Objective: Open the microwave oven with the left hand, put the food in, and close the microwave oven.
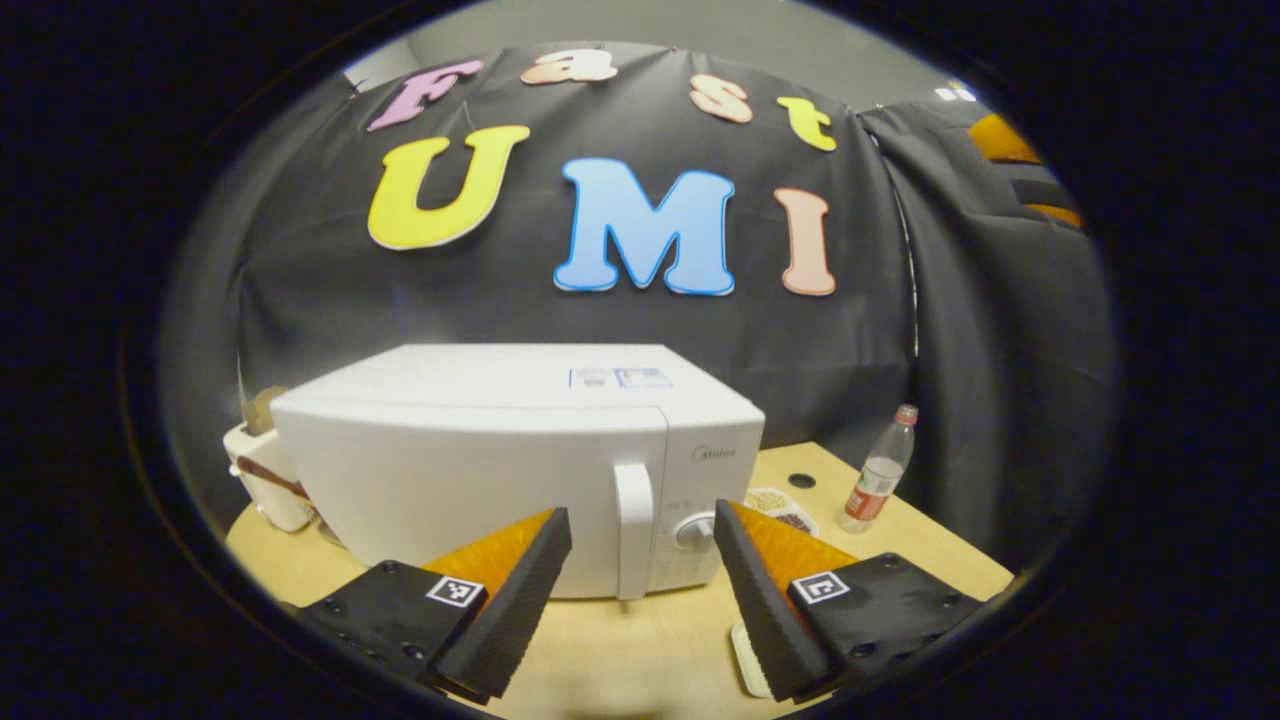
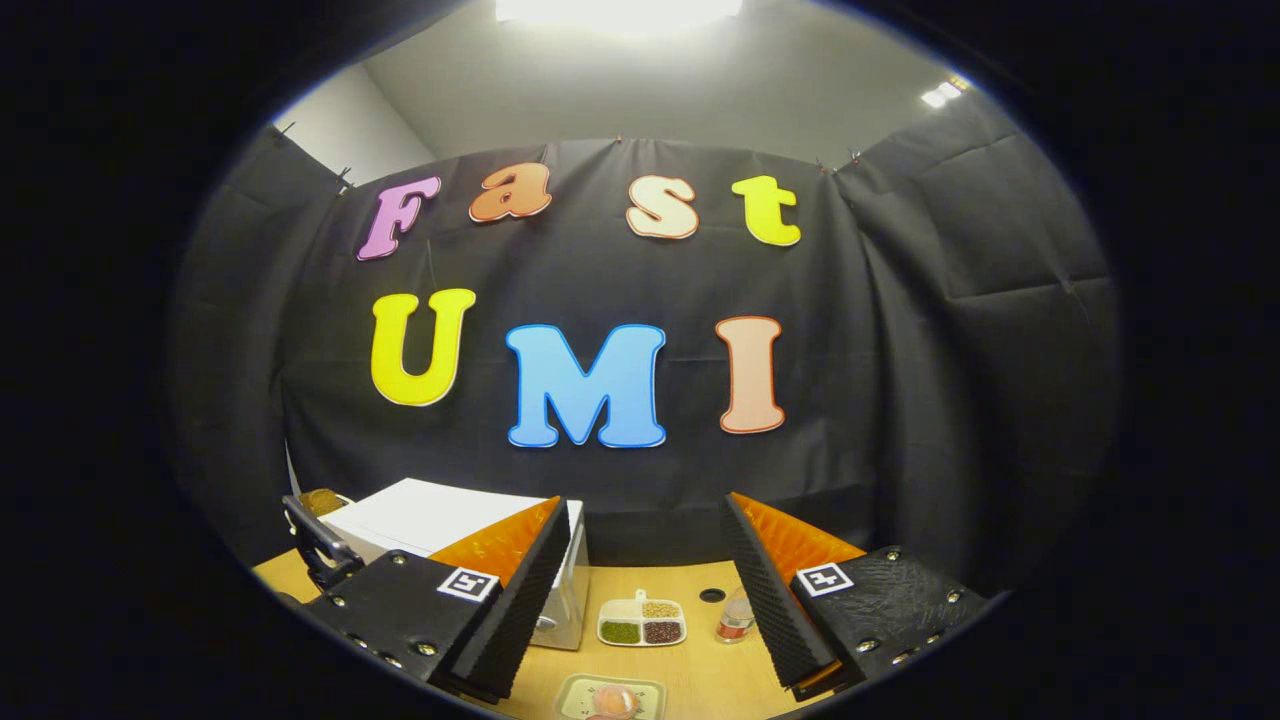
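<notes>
A white microwave oven (image 1: 500,450) stands shut on the wooden table (image 1: 640,640), its vertical door handle (image 1: 633,530) and a round knob (image 1: 695,532) facing me. My left gripper (image 1: 640,590) is open in front of the handle, a short way off, with nothing between its fingers. In the right gripper view the microwave oven (image 2: 430,525) sits at the left, partly behind my fingers. My right gripper (image 2: 645,590) is open and high above the table. Below it lies a small tray with pinkish food (image 2: 612,700) at the table's near edge.
A plastic water bottle (image 1: 880,470) stands right of the microwave. A divided dish of grains (image 2: 642,621) lies mid-table, with the bottle (image 2: 735,615) beside it. A white appliance (image 1: 265,475) sits left of the microwave. A dark object (image 2: 318,545) pokes up at the left.
</notes>
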### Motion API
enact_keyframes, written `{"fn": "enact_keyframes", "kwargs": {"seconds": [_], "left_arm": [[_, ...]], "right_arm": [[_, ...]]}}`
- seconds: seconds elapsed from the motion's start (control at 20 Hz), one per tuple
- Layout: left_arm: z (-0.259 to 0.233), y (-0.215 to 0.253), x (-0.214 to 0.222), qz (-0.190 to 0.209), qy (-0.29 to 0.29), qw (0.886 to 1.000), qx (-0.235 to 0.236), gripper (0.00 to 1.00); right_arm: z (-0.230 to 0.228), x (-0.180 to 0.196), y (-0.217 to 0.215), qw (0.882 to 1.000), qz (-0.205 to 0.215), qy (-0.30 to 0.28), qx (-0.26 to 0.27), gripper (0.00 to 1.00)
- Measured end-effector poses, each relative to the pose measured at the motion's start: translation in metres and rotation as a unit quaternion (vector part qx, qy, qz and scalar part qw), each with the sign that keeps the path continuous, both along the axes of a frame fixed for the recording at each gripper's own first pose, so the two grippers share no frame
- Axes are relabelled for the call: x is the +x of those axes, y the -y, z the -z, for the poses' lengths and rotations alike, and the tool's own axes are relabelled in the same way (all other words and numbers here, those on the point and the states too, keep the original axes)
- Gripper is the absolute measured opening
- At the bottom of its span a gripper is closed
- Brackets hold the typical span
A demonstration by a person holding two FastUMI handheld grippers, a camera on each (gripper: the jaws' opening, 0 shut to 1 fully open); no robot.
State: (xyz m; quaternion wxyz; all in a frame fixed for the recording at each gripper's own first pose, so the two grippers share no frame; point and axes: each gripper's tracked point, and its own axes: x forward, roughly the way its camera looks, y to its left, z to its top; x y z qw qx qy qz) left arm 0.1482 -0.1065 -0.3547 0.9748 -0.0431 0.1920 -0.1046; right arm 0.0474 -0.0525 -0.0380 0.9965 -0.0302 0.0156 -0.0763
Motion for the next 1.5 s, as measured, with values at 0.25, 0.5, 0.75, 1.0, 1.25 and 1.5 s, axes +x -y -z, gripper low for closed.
{"fn": "enact_keyframes", "kwargs": {"seconds": [0.25,0.5,0.75,1.0,1.25,1.5], "left_arm": [[0.033,0.007,0.018,0.004,-0.016,1.0,0.015,0.96],[0.052,0.005,0.04,-0.014,-0.038,0.999,0.009,0.87],[0.055,0.015,0.04,0.007,-0.057,0.998,0.04,0.3],[0.052,0.013,0.037,0.015,-0.07,0.997,0.04,0.16],[0.052,0.014,0.036,0.031,-0.073,0.996,0.043,0.11],[0.046,0.003,-0.014,0.06,-0.061,0.995,0.05,0.06]], "right_arm": [[0.004,-0.008,0.028,0.999,0.037,-0.007,-0.004,0.93],[0.004,-0.014,0.045,0.998,0.06,-0.011,-0.005,0.92],[0.005,-0.018,0.049,0.998,0.067,-0.012,-0.003,0.92],[0.006,-0.02,0.044,0.998,0.061,-0.011,-0.008,0.93],[0.01,-0.023,0.038,0.998,0.053,-0.013,-0.003,0.93],[0.011,-0.026,0.037,0.999,0.049,-0.013,-0.004,0.93]]}}
